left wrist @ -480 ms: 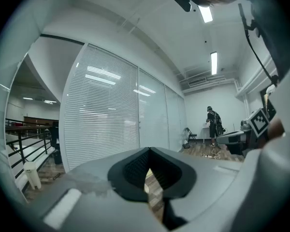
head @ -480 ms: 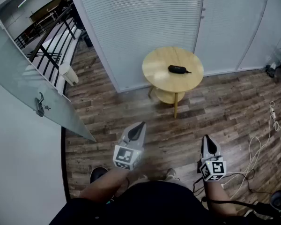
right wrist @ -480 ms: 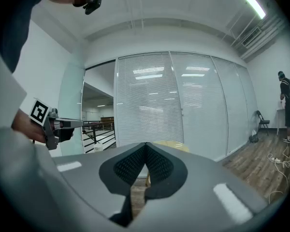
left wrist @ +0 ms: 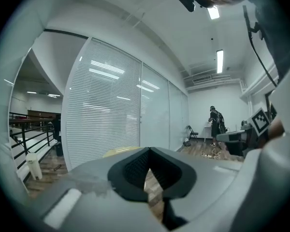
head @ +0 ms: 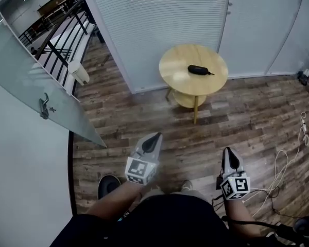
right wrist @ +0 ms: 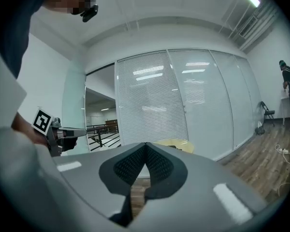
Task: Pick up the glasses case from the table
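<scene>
**Glasses case on round surface, both tongs closed and well back**

Office room with a dark wood-plank floor and a wall of white slatted blinds at the back. A small round light-wood surface stands near the blinds. The black oblong glasses case lies flat on it, right of centre.

The left tongs and right tongs sit low in the head view, held over the floor and well apart from the surface. Both point roughly toward it, close to level.

- **Left gripper view:** jaw tips together, nothing between them.
- **Right gripper view:** jaws together too, empty.

White cables loop on the floor at right. A frosted glass door with a metal handle is at left, with a dark railing beyond it. A second person stands far off at the back of the room.
</scene>
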The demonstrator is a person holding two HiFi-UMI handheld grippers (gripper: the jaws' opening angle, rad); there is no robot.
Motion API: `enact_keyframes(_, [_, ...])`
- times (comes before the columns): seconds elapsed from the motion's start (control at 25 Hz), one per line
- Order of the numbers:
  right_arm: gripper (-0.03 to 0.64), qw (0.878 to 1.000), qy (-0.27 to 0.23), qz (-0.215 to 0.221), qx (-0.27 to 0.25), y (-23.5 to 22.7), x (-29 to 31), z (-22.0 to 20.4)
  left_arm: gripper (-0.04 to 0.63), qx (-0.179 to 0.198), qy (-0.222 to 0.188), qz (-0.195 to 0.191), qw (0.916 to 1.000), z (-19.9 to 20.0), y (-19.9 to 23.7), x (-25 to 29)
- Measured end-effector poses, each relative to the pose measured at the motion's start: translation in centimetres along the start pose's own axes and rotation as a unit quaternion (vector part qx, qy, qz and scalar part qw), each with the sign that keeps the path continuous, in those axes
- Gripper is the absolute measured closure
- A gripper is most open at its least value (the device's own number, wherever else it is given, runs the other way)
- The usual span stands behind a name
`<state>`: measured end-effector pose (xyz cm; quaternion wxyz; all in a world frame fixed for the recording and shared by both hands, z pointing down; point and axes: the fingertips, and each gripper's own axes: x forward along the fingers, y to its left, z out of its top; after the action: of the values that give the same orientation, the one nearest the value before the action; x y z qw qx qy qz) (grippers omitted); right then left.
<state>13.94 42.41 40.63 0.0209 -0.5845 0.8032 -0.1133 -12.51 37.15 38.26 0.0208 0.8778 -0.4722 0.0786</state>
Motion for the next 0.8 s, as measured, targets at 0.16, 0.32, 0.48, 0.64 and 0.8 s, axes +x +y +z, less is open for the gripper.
enact_keyframes(0.16, [0.609, 1.0, 0.008, 0.018, 0.013, -1.1, 0.1, -0.3, 0.592, 0.025, -0.013, -0.001, 0.9996, 1.8, -0.9, 1.9])
enact_keyframes(0.32, [0.609, 0.999, 0.008, 0.034, 0.004, -3.1, 0.2, -0.1, 0.592, 0.027, -0.018, 0.021, 0.9993, 2.2, -1.3, 4.1])
enact_keyframes(0.48, [0.609, 0.999, 0.01, 0.032, 0.012, -6.3, 0.5, -0.1, 0.592, 0.023, -0.017, 0.027, 0.9992, 2.2, -2.5, 6.0])
enact_keyframes(0.64, [0.609, 1.0, 0.009, 0.012, 0.01, -8.6, 0.8, 0.2, 0.592, 0.025, -0.009, 0.012, 0.9996, 1.8, -3.1, 8.2])
enact_keyframes(0.8, [0.609, 1.0, 0.011, -0.015, 0.014, -11.5, 2.5, 0.2, 0.592, 0.017, -0.013, 0.0, 0.9998, 1.4, -2.3, 12.4])
